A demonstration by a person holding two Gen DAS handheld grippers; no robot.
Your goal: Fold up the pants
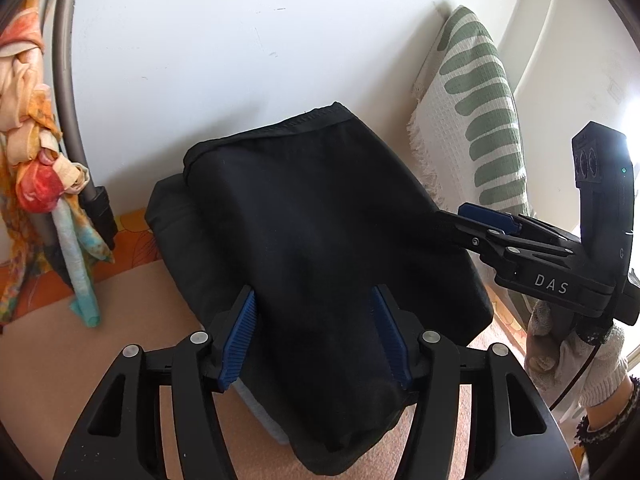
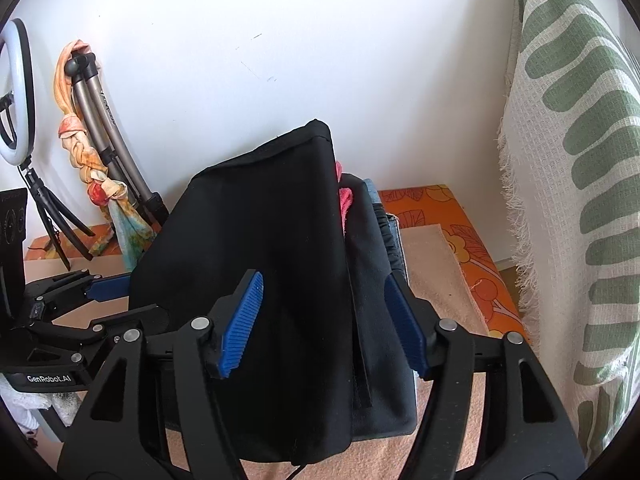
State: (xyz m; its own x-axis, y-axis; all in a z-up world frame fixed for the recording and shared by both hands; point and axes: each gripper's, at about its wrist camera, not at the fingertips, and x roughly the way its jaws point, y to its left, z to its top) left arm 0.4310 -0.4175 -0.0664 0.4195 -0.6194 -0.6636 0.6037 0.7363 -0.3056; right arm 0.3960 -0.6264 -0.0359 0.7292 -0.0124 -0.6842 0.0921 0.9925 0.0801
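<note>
My left gripper [image 1: 316, 334] and right gripper [image 2: 322, 326], both spread, straddle the black pants [image 1: 320, 216]; unclamped, the raised fold may slump.

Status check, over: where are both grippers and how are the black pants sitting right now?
Left gripper open, straddling black pants. Right gripper open, pants between its fingers. Pants folded, atop stack of folded clothes. Nothing blocking.

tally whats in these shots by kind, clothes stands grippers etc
Black fabric pants: 1
Folded garments stacked beneath, black, blue and pink: at least 3
Orange floral knotted scarf: 1
Green-and-white woven throw: 1
Grey metal tripod: 1
White ring light on black stand: 1
Left gripper: 1
Right gripper: 1
Total: at least 10
</note>
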